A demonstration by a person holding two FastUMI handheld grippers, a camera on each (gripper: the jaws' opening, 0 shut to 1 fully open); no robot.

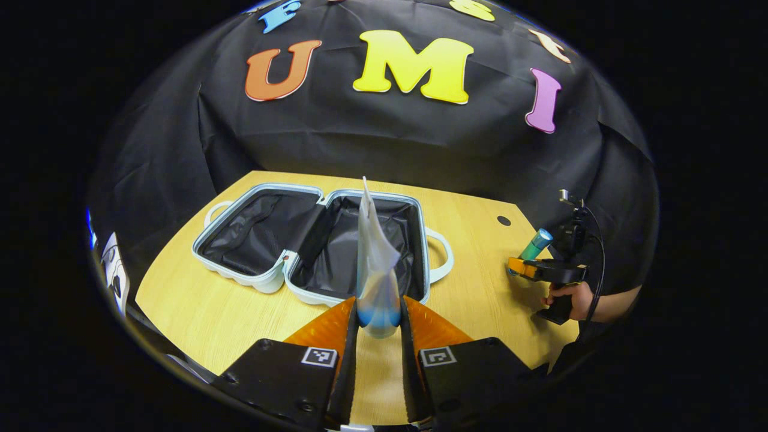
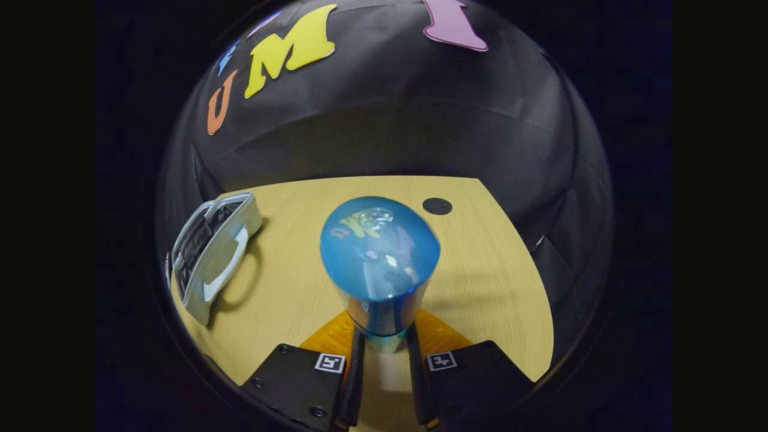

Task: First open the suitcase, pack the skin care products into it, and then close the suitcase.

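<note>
While both grippers hold a product above the table (image 1: 228, 324), the scene reads so:

Suitcase: the case (image 1: 312, 246) lies open flat on the far left part of the table, both dark-lined halves up, a handle on its left end and another on its right; in the right gripper view the case (image 2: 210, 255) sits at the far left edge, seen end-on.

Left gripper: the left gripper (image 1: 379, 318) has its jaws nearly closed, both fingers pressing the blue bottom end of a tube (image 1: 375, 270).

Tube: pale, flat at its crimped top, it stands upright in the fingers, just near of the case's right half and overlapping it in the left gripper view.

Right gripper: the right gripper (image 2: 384, 336) has its jaws narrowly apart, clamped on the lower body of a bottle (image 2: 379, 264); in the left gripper view it (image 1: 517, 267) is off to the right of the case, held by a hand (image 1: 570, 298).

Bottle: round, blue cap toward the camera, above bare table right of the case; from the left gripper view the bottle (image 1: 536, 243) is greenish, tilted, well apart from the case.
</note>
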